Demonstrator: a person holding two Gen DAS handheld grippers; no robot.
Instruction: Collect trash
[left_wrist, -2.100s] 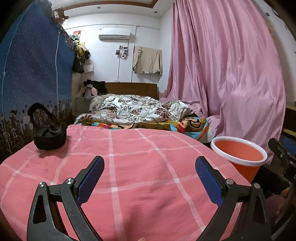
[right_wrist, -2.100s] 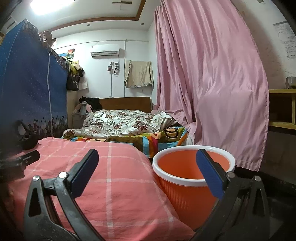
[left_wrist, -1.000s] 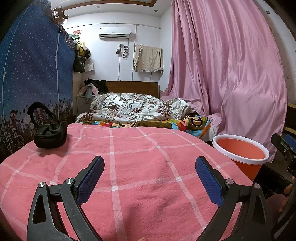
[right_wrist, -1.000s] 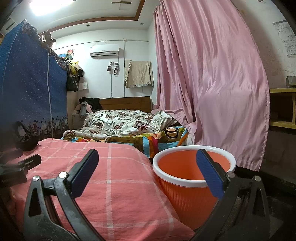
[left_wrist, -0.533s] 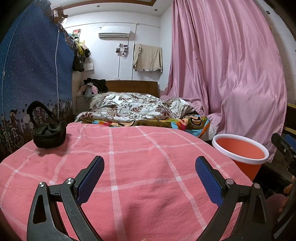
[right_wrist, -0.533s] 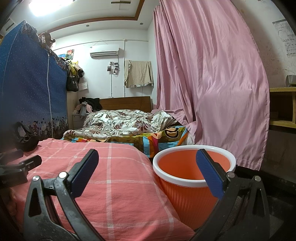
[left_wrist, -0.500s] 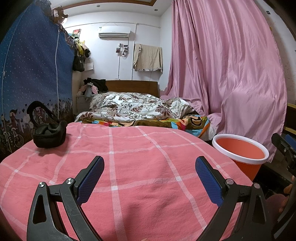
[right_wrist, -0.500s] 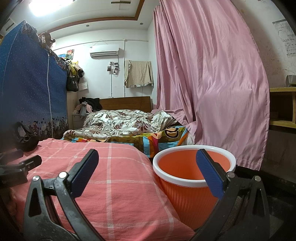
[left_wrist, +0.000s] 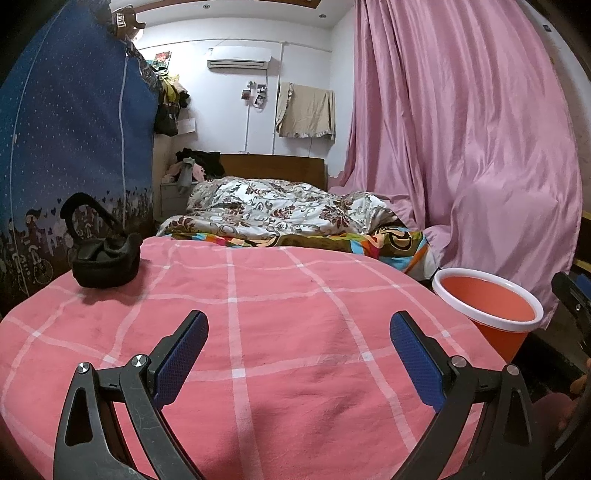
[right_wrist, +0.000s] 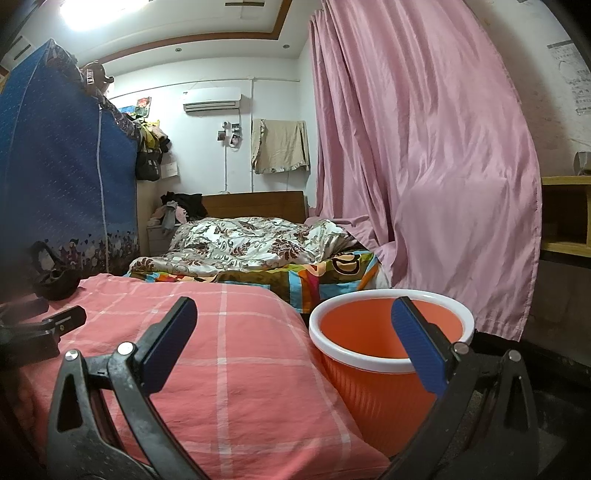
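Observation:
An orange bin (left_wrist: 487, 306) with a white rim stands at the right side of a surface under a pink checked cloth (left_wrist: 277, 325). In the right wrist view the same orange bin (right_wrist: 373, 362) sits close ahead, its inside looking bare. My left gripper (left_wrist: 297, 347) hovers open over the pink cloth with nothing between its fingers. My right gripper (right_wrist: 295, 332) is open too, spanning the pink cloth's (right_wrist: 207, 354) right edge and the bin. No loose trash shows on the cloth.
A black strapped headset (left_wrist: 105, 254) lies at the cloth's far left. Behind it is a bed with a floral quilt (left_wrist: 284, 210). A blue fabric wardrobe (left_wrist: 70, 155) stands left, a pink curtain (left_wrist: 472, 147) right. A wooden shelf (right_wrist: 565, 218) is beyond the bin.
The left wrist view has shifted slightly, with the bin and headset sitting a little lower in frame than two seconds ago. Both grippers stay open and nothing was picked up.

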